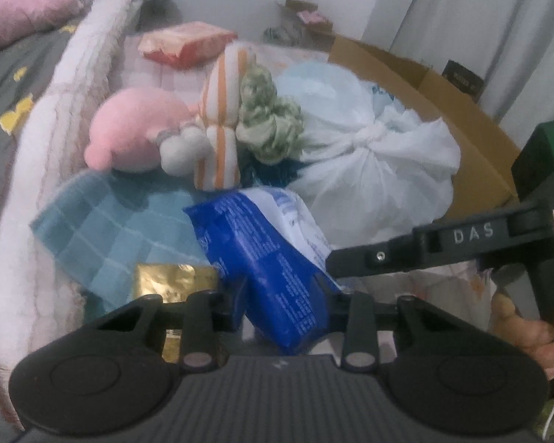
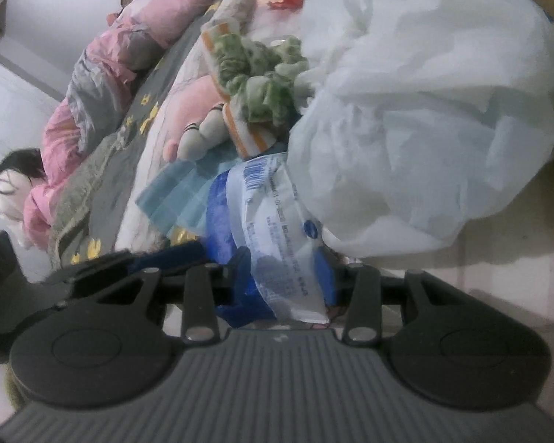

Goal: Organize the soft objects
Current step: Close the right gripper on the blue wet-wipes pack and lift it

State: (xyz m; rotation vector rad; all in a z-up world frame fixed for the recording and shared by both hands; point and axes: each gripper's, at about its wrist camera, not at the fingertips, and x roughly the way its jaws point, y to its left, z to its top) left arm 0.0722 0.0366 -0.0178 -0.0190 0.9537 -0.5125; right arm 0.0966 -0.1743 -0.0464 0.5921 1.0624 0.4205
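The blue-and-white packet sits between the fingers of both your grippers: your left gripper clamps its blue end, and your right gripper pinches the white printed end. Just ahead of your left gripper lies a teal checked cloth, with a gold wrapper at its near edge. Beyond sit a pink plush, an orange-striped soft toy and a green scrunchie. Ahead to the right, a knotted white bag rests against a cardboard box.
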